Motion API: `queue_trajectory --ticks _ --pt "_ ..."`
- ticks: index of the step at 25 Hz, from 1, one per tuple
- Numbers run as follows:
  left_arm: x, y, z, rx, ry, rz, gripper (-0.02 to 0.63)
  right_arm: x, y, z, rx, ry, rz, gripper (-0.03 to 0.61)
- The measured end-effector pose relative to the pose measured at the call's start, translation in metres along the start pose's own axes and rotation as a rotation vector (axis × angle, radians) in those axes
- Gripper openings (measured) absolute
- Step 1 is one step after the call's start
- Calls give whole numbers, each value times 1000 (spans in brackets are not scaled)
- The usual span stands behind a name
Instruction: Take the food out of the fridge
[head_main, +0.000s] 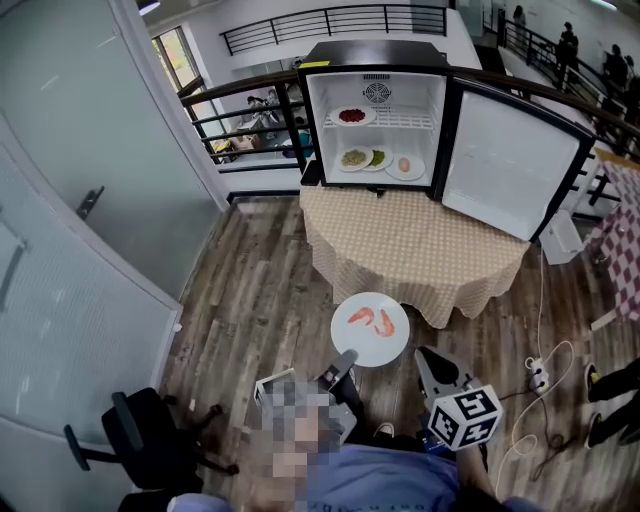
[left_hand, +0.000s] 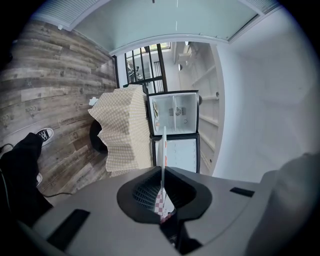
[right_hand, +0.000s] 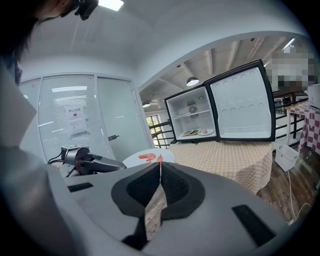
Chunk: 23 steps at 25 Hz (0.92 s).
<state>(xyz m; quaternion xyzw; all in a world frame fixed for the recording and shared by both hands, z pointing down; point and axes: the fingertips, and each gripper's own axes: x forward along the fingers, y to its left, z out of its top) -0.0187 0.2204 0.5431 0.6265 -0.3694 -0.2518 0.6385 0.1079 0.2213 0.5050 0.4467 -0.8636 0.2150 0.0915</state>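
A white plate (head_main: 370, 328) with two pink shrimps is held level in the air, in front of the round table. My left gripper (head_main: 345, 362) is shut on its near rim; in the left gripper view the plate (left_hand: 164, 145) runs edge-on between the pads. My right gripper (head_main: 428, 362) hangs just right of the plate, jaws together and empty. Past its tips I see the plate (right_hand: 148, 157) and the left gripper (right_hand: 92, 162). The small black fridge (head_main: 375, 110) stands open on the table, with a plate of red food (head_main: 352, 116), a plate of greens (head_main: 362, 159) and a third plate (head_main: 405, 165) inside.
The fridge door (head_main: 510, 155) swings out to the right over the tan checked tablecloth (head_main: 410, 245). A black chair (head_main: 140, 440) sits at lower left by a glass wall. A power strip with cables (head_main: 540, 377) lies on the wood floor at right, near a red checked table (head_main: 625, 240).
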Motion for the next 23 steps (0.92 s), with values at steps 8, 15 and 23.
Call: queue_trajectory --ticks 8,15,23 --pt "-40 14 -17 5 -22 -22 28 -18 31 -26 -29 -6 23 20" --pt "-47 3 -25 0 -28 -20 28 -27 36 -21 -28 -1 34 20" --pt "-60 18 -33 11 -28 -22 28 -32 41 -36 -36 -18 31 20"
